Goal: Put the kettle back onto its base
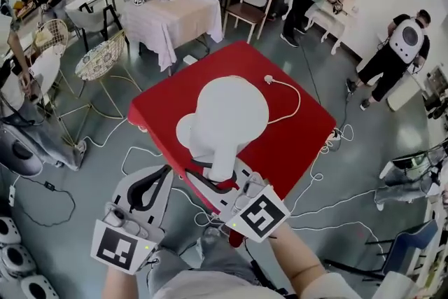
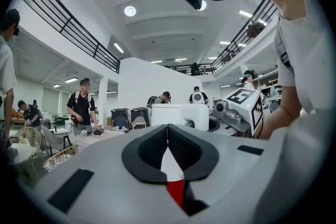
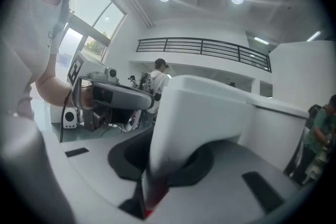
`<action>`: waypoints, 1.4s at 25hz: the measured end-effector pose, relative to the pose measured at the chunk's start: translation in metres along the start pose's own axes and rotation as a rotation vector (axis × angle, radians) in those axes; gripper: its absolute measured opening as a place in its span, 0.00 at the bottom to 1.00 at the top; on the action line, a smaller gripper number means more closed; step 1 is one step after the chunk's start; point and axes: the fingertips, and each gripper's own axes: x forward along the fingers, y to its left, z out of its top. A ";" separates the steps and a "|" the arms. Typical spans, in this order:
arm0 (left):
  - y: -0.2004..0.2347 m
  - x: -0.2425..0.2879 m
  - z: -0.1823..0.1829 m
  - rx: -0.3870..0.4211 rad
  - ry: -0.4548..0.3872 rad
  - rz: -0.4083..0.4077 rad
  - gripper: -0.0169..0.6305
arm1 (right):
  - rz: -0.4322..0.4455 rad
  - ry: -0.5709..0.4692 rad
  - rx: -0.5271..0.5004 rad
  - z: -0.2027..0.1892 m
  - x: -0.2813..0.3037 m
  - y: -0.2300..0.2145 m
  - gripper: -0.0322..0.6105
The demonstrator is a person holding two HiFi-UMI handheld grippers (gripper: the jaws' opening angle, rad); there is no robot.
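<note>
Nearest, at the kettle's 7 o'clock, the one left gripper [image 1: 162,173] [image 2: 167,128] has its jaws pressed together on nothing, while the one right gripper [image 1: 218,177] [image 3: 157,165] is clamped on the handle of the single white kettle [image 1: 229,112] [image 3: 210,107]. The kettle sits lid-up over the one red table [image 1: 294,143], its long axis running 6 to 12 o'clock and its handle pointing to 6, toward the person. One round white base [image 1: 186,131] peeks out at its 8 o'clock, and one white cord [image 1: 297,105] loops away at 2 o'clock.
</note>
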 end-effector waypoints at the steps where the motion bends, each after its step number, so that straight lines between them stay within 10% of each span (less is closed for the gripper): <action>1: 0.000 0.002 -0.001 -0.002 0.001 0.017 0.05 | 0.017 0.001 -0.003 -0.005 0.000 -0.002 0.16; 35: 0.045 0.037 -0.056 -0.059 0.065 0.318 0.05 | 0.248 -0.008 0.030 -0.117 0.091 -0.060 0.16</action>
